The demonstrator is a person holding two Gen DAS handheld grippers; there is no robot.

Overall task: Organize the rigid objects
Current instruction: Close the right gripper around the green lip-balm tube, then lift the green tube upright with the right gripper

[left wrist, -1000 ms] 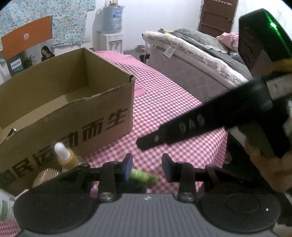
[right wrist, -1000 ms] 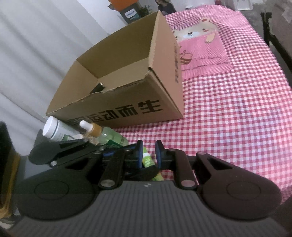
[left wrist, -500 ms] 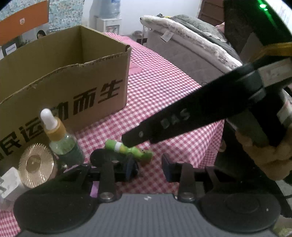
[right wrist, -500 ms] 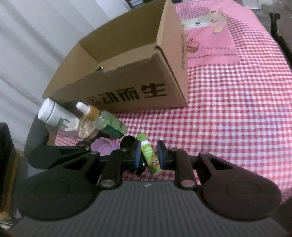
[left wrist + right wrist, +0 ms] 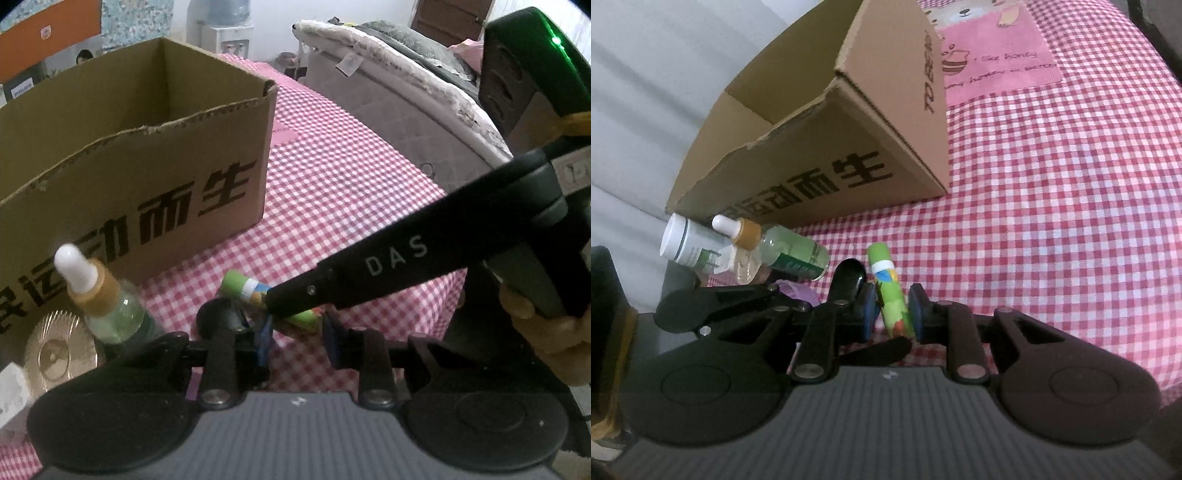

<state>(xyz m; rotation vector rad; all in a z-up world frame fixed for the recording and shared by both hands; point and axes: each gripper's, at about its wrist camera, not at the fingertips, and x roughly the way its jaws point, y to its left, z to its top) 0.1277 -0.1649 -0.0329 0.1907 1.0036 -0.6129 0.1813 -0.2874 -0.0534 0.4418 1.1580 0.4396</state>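
1. The right claw (image 5: 894,314) straddles a green tube (image 5: 889,291) with a white band and colourful print; the tube lies on the red-checked cloth (image 5: 1052,221), its capped end pointing toward 12 o'clock.
2. The blue pads (image 5: 868,312) sit just beside the tube on either side; whether they actually press it cannot be told, since a thin gap seems to show on the left.
3. In the left wrist view the left claw (image 5: 297,338) is spread, nothing between its pads; the same tube (image 5: 243,286) lies just ahead at 11 o'clock, partly hidden by the right claw's black finger (image 5: 369,273).
4. A cardboard box (image 5: 827,147), open at the top, stands on the cloth at 11 o'clock from the right claw.
5. At 10 o'clock from the right claw stands a dropper bottle (image 5: 775,247) with a tan collar, beside a white bottle (image 5: 690,240).
6. A gold ribbed lid (image 5: 55,350) lies at 9 o'clock of the left claw.
7. A mattress (image 5: 388,74) lies beyond at 1 o'clock.
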